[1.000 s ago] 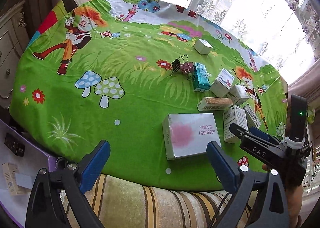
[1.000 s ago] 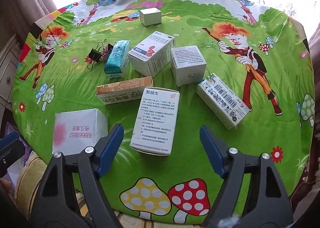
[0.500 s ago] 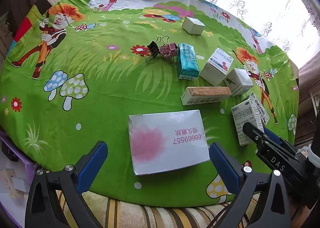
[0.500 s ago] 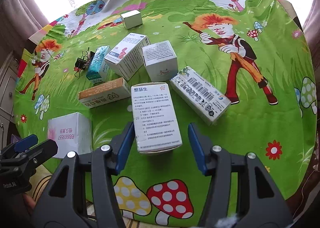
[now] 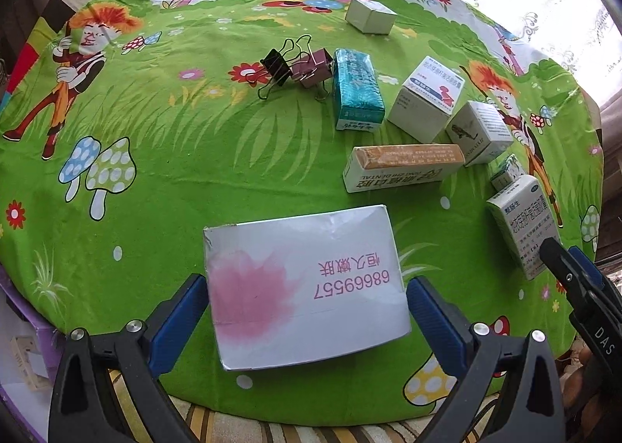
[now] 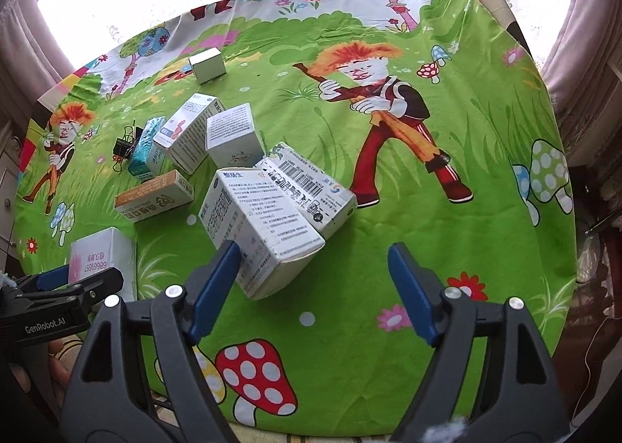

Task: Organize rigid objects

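Left gripper (image 5: 307,310): jaws spread on either side of the pink-and-white carton (image 5: 305,287); small gaps show at both pads, no squeeze visible.
Right gripper (image 6: 311,287): jaws apart, having just been opening; left pad touches the tilted white medicine box (image 6: 256,225), right pad well clear.
Barcode box (image 6: 311,190): partly hidden behind the tilted box.
Other boxes: teal box (image 5: 355,89), orange-topped long box (image 5: 404,167), small far box (image 5: 369,15).
Binder clips (image 5: 295,67): tangled, count unclear.
Tablecloth (image 5: 155,132): cartoon print; near edge cut off.
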Available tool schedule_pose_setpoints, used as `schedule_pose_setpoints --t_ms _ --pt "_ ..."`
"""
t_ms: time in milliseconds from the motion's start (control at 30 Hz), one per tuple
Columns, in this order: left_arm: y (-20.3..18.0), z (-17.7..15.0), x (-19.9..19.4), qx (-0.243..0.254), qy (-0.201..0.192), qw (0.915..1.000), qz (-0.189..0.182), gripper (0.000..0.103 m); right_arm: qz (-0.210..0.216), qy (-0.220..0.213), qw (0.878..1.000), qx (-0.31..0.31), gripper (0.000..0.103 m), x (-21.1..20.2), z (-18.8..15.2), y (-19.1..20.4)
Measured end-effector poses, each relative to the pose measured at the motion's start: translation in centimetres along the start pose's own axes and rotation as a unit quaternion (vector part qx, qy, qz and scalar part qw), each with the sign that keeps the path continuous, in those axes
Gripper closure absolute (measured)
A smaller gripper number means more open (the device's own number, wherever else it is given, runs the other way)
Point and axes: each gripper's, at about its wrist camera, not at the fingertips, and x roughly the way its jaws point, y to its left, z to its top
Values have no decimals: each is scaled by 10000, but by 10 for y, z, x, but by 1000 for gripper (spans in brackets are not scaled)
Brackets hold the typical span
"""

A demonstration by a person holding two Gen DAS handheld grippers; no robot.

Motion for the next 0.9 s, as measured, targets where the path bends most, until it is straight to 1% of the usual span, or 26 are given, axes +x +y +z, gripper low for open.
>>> schedule_pose_setpoints --t_ms 67,100,167,233,333,400,467,533,633,700,767,833,900 --pt "0 1 3 16 12 10000 -81 2 -76 -121 9997 -206 21 -6 1 3" --pt "-1 1 4 33 10 9999 -94 6 -103 -220 9991 -359 21 -10 1 6" --pt "-1 2 4 67 -11 9999 -147 7 -203 -442 9959 -762 16 -18 1 17" --pt "-1 4 4 77 -31 9997 -218 7 -268 -611 9903 -1217 13 -23 -1 30" --pt "2 4 3 72 -57 9994 -330 7 -354 -744 9792 -1856 13 -25 -7 49" --pt "6 4 0 26 -94 9993 -369 7 -528 -774 9671 -2365 13 -23 -15 64" --pt "15 1 -6 -17 -144 9990 -430 7 -617 -741 9565 -2752 13 -19 -22 77" --pt "21 -1 -12 -50 -220 9985 -489 7 -574 -625 9509 -2975 13 -12 -25 86" --pt "33 -4 -22 -136 -317 9977 -578 7 -589 -439 9543 -2896 13 -3 -21 86" --pt "40 -6 -27 -210 -371 9972 -610 7 -561 -371 9604 -2703 13 0 -15 80" --pt "48 -8 -34 -281 -441 9965 -648 7 -411 -203 9665 -2525 13 7 -10 76" --pt "55 -10 -40 -345 -512 9957 -689 7 -106 70 9712 -2380 13 17 -7 72" --pt "62 -12 -47 -390 -595 9950 -705 7 42 294 9739 -2252 17 25 -6 70"
